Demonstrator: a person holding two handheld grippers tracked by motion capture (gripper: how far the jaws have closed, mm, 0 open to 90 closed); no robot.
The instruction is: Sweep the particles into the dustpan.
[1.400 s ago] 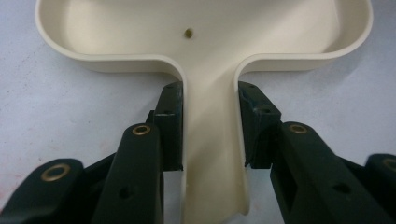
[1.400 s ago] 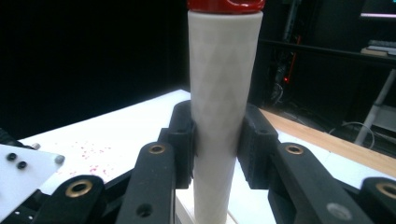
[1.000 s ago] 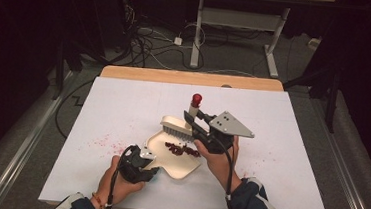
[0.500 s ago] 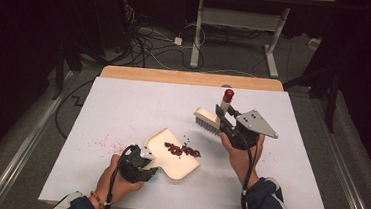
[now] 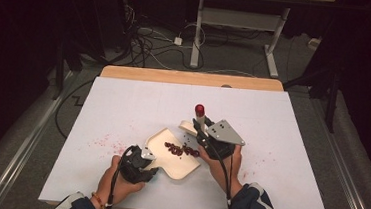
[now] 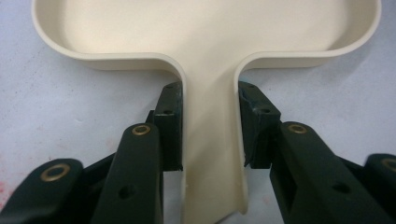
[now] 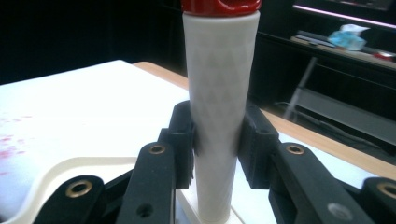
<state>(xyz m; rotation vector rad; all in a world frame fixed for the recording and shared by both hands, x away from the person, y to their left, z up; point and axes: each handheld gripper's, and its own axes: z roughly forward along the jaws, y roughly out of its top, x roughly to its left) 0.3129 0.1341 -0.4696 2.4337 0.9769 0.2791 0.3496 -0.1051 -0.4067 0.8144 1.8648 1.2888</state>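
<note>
A cream dustpan point(image 5: 181, 165) lies flat on the white table sheet with a small heap of dark red crumbs point(image 5: 182, 149) in it. My left gripper point(image 5: 151, 165) is shut on the pan's handle point(image 6: 212, 140), its pads pressing both sides. My right gripper point(image 5: 199, 131) is shut on the white, red-capped handle point(image 7: 219, 93) of a brush point(image 5: 199, 116). The handle stands nearly upright. The brush head point(image 5: 187, 126) rests low at the pan's far right edge, next to the crumbs.
Fine red crumbs point(image 5: 103, 140) dot the sheet left of the pan, and a few more specks point(image 5: 264, 159) lie to the right. The wooden table edge point(image 5: 190, 78) runs along the far side. Cables and desk legs lie on the dark floor beyond.
The right gripper swung the brush out to the right, then back left and down to the pan's edge. The left gripper and the dustpan have stayed put.
</note>
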